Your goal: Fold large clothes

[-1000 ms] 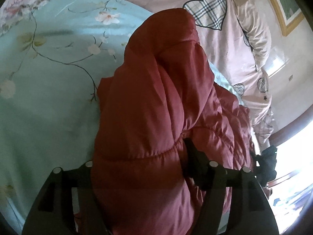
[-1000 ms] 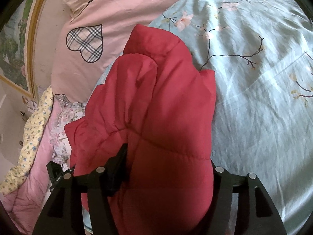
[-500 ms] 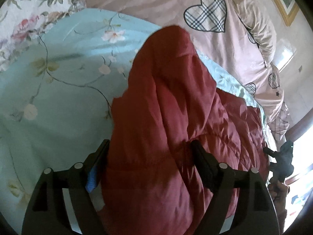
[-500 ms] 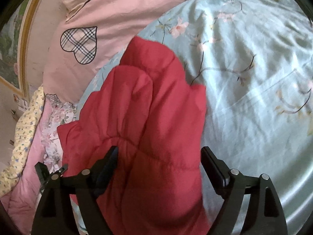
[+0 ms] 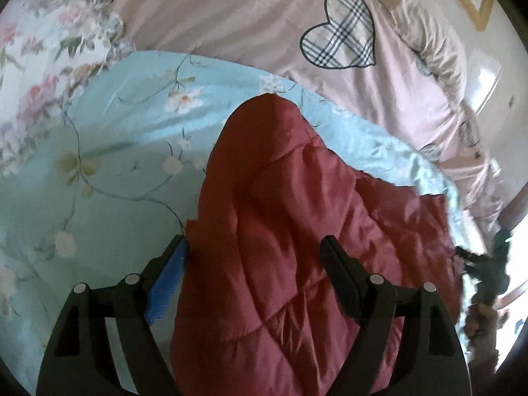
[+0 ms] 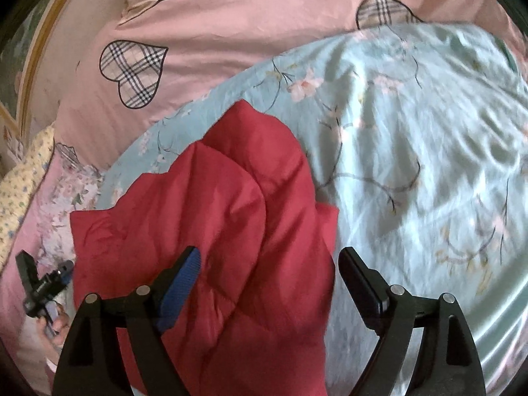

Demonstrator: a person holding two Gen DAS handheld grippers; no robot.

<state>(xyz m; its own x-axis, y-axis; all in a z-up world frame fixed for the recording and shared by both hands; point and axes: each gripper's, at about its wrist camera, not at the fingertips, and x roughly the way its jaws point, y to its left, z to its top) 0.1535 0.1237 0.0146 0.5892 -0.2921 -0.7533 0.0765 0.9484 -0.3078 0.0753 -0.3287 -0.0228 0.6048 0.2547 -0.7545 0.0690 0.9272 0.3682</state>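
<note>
— Both grippers, left gripper (image 5: 252,254) and right gripper (image 6: 269,264), have just spread their fingers off the red padded jacket (image 5: 297,231).
— Jacket's on the blue floral quilt (image 6: 412,165), near edge cut off; bare quilt lies beside it.

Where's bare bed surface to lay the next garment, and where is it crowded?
Free: the blue floral sheet to the right of the red padded jacket in the right wrist view, bordered above by the pink heart-print bedding. Crowded: the jacket's other side, where the sheet ends at bunched floral bedding beside the other gripper.
</note>
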